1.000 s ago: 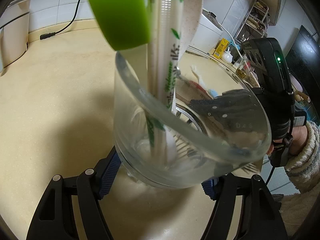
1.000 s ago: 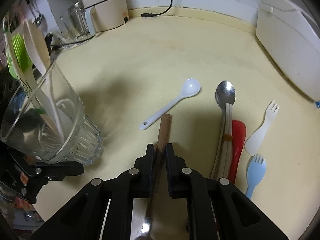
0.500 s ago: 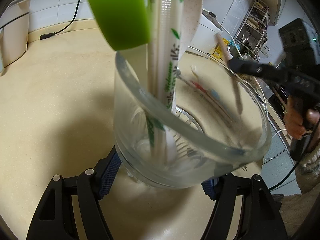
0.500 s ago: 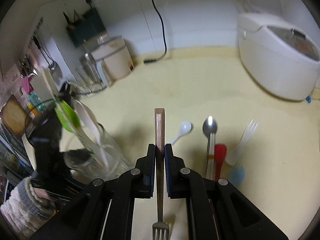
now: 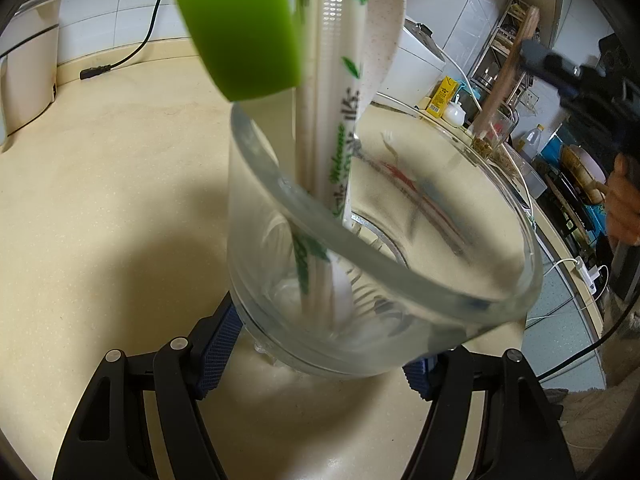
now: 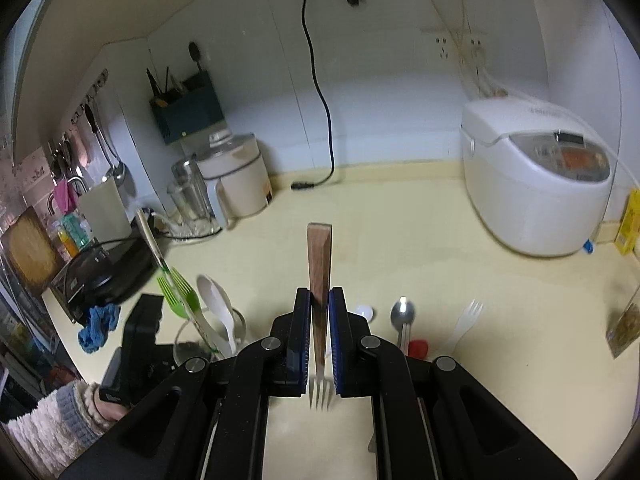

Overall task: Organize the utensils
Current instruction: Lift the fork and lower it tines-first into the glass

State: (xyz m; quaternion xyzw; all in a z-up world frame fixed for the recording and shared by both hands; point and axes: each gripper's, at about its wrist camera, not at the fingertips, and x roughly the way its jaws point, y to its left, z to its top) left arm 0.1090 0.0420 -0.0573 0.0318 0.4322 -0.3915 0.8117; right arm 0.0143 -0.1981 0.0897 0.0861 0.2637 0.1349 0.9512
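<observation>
Right tongs: clamped on wooden-handled fork, tines toward camera, held above the counter.
Left tongs: gripping glass at base.
Risk: fork striking glass rim, or slipping while tilted.
Farther: spoon, white fork unsorted on counter.

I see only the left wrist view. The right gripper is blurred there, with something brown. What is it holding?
Observer: The right gripper is shut on a wooden-handled metal fork, tines pointing back toward its camera.
Operator: Which utensils lie on the cream counter?
Observer: A white ceramic spoon, a steel spoon, a red piece and a white plastic spork.
Operator: Is the fork over the glass?
Observer: No, the clear drinking glass stands low on the left, apart from the fork.
</observation>
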